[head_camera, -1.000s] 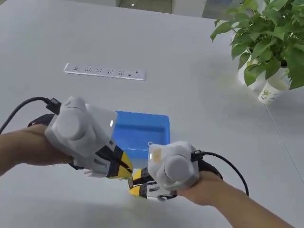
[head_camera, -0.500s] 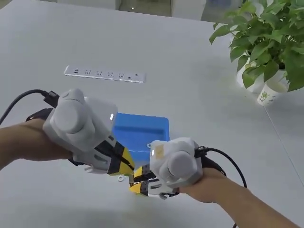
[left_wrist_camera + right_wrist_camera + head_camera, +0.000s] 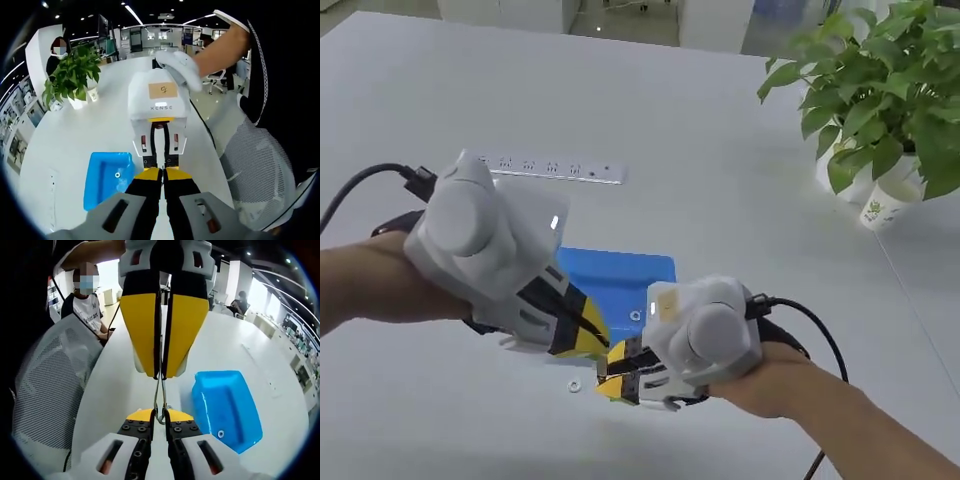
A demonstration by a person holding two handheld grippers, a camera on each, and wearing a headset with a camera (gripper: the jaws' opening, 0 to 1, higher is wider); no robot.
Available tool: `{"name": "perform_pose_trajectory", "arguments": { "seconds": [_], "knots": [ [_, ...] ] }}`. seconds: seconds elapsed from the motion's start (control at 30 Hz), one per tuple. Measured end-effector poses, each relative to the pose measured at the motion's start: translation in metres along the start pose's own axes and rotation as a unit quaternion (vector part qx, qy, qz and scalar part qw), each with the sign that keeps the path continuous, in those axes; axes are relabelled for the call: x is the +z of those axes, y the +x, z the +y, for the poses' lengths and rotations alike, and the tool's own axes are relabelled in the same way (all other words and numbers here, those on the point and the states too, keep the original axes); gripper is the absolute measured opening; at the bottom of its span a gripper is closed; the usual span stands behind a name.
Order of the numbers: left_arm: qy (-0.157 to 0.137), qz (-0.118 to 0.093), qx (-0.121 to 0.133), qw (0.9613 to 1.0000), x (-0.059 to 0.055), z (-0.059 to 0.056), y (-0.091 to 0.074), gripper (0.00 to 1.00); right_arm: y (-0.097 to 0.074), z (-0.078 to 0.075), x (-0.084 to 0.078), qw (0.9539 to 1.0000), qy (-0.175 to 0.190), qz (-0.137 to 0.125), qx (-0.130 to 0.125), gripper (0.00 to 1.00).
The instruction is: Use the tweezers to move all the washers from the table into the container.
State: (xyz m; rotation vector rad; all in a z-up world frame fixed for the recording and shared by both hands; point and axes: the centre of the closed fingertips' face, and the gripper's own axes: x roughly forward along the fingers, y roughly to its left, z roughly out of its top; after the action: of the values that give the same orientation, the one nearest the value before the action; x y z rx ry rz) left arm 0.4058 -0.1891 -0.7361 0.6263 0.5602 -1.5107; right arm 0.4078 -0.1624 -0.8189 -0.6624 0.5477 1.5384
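— Grippers, quick?
— The left gripper [image 3: 598, 340] is clamping the thin metal tweezers [image 3: 160, 390], with its yellow jaws pressing together on both arms. The right gripper [image 3: 607, 381] is facing it from 5 o'clock, and its jaws are pinching the tweezers' joined end. The two sets of tips are sitting just beside each other.
— Washers?
— One small silver metal washer [image 3: 574, 385] is lying on the pale grey table [image 3: 720, 200]. It is at 7 o'clock of the blue rectangular plastic container [image 3: 620, 272] and just beside the right gripper's jaws, at their 9 o'clock. A second washer [image 3: 636, 316] is sitting inside the container, near its 5 o'clock corner.
— Background?
— A white power strip [image 3: 555, 168] is lying at 12 o'clock of the container, well apart. A leafy green potted plant [image 3: 880, 90] is standing at 2 o'clock.
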Motion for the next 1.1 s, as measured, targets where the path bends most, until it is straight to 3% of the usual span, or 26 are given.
{"name": "perform_pose_trajectory", "arguments": {
  "seconds": [0.4, 1.1],
  "knots": [
    [0.016, -0.004, 0.014, 0.9998, 0.016, 0.025, -0.009, 0.05, -0.017, -0.029, 0.007, 0.9997, -0.014, 0.002, -0.022, 0.11],
    [0.020, 0.003, 0.020, 0.9996, 0.014, 0.076, -0.003, 0.05, -0.020, -0.082, -0.004, 0.9989, -0.003, -0.005, -0.046, 0.11]
  ]
}}
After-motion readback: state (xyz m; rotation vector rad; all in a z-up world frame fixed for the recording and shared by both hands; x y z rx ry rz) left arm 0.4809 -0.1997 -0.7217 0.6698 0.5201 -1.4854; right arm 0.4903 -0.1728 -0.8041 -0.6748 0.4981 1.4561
